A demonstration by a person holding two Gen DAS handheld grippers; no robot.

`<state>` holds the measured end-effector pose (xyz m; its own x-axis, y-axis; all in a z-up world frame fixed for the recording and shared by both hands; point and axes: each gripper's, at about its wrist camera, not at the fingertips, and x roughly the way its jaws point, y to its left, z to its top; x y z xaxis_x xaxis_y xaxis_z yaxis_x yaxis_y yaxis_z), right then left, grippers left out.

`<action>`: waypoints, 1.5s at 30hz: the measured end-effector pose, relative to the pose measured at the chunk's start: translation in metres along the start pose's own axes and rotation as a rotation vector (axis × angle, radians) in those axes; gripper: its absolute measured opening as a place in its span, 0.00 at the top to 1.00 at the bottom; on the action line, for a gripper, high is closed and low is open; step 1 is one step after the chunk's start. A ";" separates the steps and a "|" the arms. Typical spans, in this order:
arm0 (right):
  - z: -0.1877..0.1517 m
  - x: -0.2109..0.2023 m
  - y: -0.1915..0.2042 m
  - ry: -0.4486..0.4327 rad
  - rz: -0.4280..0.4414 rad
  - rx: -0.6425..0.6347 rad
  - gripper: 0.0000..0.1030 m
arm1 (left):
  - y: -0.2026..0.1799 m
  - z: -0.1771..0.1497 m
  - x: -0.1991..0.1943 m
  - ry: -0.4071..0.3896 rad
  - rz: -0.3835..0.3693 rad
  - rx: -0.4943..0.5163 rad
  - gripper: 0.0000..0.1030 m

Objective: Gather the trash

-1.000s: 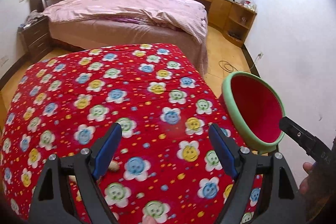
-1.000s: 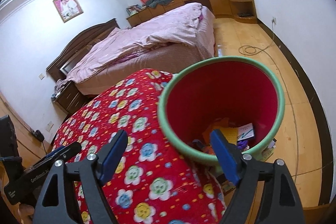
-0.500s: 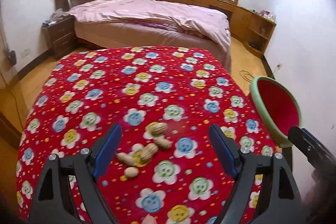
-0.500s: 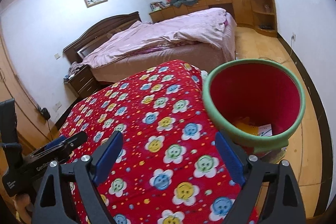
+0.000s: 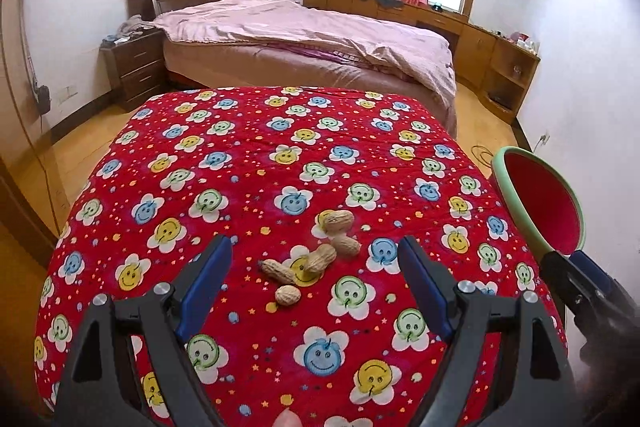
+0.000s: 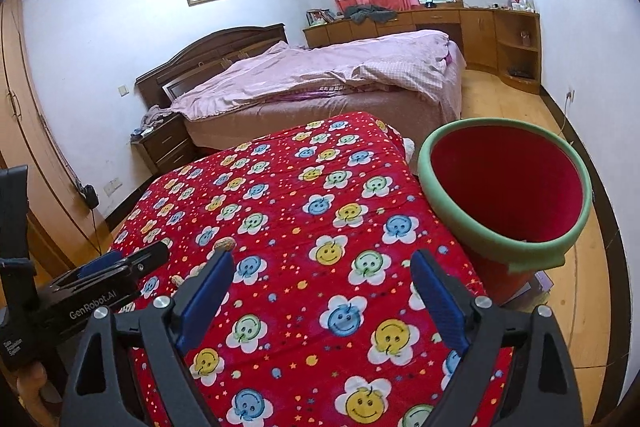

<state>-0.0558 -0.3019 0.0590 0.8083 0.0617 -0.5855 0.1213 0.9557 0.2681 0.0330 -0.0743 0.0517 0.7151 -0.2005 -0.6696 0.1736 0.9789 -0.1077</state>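
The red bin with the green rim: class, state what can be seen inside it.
In the right wrist view the bin shows only its bare red inner wall. Its near rim hides the bottom, so any contents cannot be seen. The peanuts lie outside, on the quilt.

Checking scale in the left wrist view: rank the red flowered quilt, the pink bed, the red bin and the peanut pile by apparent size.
1. Red flowered quilt
2. Pink bed
3. Red bin with green rim, partly cropped
4. Peanut pile
Nearness inflates the quilt.

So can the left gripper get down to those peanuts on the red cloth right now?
Probably yes. The left gripper is open, and the peanuts lie loose on the red cloth just ahead of its fingers, with nothing over or between them. The right gripper sits off to the side.
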 end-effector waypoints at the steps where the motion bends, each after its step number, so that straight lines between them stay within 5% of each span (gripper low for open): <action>1: -0.001 0.000 0.000 0.000 0.000 -0.001 0.11 | 0.001 -0.001 -0.001 -0.001 0.001 -0.003 0.18; 45: -0.007 -0.005 0.007 -0.018 -0.003 -0.007 0.11 | 0.008 -0.007 -0.015 -0.041 0.019 -0.035 0.19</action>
<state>-0.0629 -0.2940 0.0585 0.8183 0.0539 -0.5723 0.1197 0.9578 0.2614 0.0191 -0.0629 0.0557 0.7452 -0.1827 -0.6413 0.1365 0.9832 -0.1216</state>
